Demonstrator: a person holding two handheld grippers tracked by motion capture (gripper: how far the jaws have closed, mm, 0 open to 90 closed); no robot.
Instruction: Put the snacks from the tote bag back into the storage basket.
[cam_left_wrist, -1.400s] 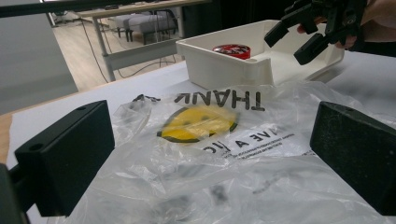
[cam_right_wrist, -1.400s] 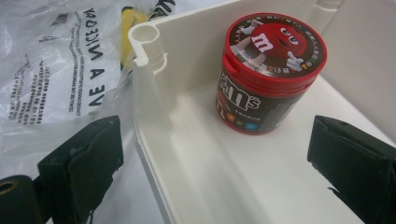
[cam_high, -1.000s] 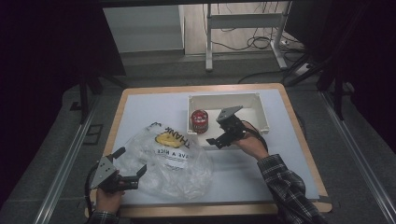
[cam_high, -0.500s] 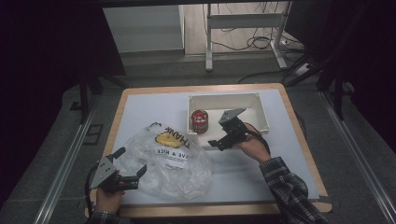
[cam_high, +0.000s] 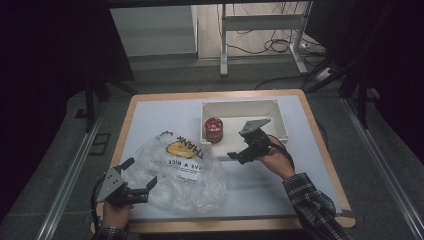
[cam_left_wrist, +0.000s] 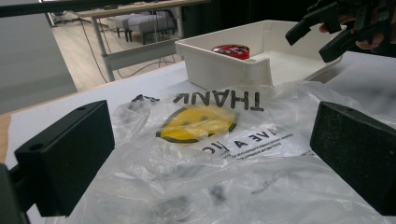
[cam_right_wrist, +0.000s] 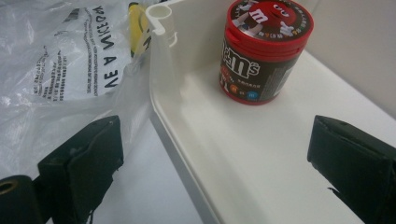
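- The right gripper hangs over the near-left corner of the white tray, jaws spread wide and holding nothing.
- Ahead of its fingers, slightly toward the far jaw, the M&M's canister stands upright on the tray floor beside the tray's wall.
- To take it well, I judge the jaws should straddle the brown body below the red lid, level and centred, clear of the wall.
- The left gripper rests at the near edge of the clear plastic bag, jaws parted, the film lying between them ungripped.
- Pinching one layer of the bag's edge would help open its mouth.
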